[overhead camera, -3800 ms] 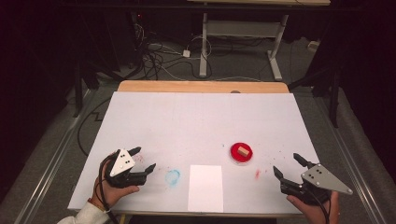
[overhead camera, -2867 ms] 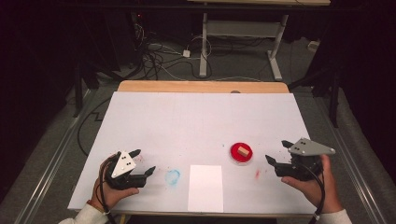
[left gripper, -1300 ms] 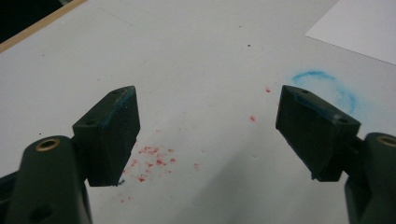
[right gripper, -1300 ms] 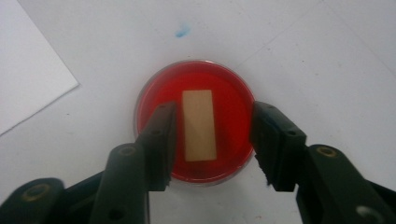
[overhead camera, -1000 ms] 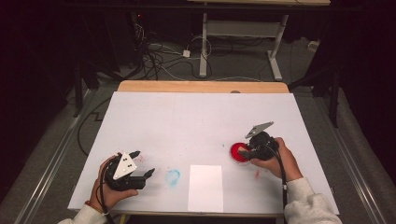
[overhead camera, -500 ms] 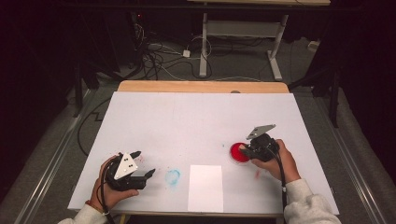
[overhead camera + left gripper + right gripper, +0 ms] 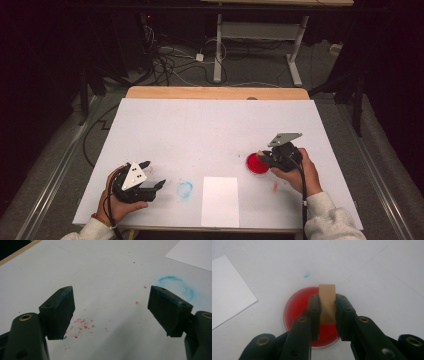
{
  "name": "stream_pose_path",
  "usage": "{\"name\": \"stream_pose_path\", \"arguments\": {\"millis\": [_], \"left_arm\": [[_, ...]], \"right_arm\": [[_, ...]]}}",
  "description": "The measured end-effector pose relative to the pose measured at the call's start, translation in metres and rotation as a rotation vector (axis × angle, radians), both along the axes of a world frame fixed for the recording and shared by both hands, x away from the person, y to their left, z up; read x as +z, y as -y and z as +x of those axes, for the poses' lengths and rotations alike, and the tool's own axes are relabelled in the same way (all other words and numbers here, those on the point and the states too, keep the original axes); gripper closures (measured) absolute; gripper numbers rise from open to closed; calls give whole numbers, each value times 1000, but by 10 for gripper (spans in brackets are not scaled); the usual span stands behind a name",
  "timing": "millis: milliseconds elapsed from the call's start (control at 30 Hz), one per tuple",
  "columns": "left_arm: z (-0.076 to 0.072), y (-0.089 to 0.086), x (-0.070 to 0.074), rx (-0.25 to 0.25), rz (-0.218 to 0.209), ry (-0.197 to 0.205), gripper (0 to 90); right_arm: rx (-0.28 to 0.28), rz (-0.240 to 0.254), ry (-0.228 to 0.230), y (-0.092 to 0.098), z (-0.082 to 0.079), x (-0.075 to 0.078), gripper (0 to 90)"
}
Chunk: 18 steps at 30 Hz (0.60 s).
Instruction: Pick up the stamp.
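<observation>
Right gripper [image 7: 327, 315] had just closed its fingers on the wooden block [image 7: 327, 303], over the red ink pad [image 7: 298, 302]. Grab done; stamping the paper [image 7: 220, 201] was left. Left gripper [image 7: 112, 312] sat open.

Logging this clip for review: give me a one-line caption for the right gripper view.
Right claw shut on a small tan block over a round red ink pad, white paper off to one side.

The counter [image 7: 215, 130] is evenly and brightly lit from above in the high view, while the surroundings are left dark. Soft shadows are cast beneath the jaws in both gripper views, where the nearest jaw parts are slightly blurred.
</observation>
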<state>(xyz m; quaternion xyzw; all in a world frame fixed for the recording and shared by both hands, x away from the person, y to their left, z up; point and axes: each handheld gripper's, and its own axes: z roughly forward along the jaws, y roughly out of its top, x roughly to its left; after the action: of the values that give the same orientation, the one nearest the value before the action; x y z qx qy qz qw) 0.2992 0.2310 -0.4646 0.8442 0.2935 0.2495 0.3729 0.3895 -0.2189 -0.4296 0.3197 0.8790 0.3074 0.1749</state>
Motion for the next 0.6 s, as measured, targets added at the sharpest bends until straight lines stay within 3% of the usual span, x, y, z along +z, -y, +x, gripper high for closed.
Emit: {"name": "stream_pose_path", "arguments": {"millis": [300, 600], "left_arm": [[1, 4, 0, -19, 7, 9, 212], [3, 7, -2, -17, 8, -11, 212]], "right_arm": [[3, 18, 35, 2, -7, 6, 759], [-10, 37, 47, 8, -11, 16, 759]]}}
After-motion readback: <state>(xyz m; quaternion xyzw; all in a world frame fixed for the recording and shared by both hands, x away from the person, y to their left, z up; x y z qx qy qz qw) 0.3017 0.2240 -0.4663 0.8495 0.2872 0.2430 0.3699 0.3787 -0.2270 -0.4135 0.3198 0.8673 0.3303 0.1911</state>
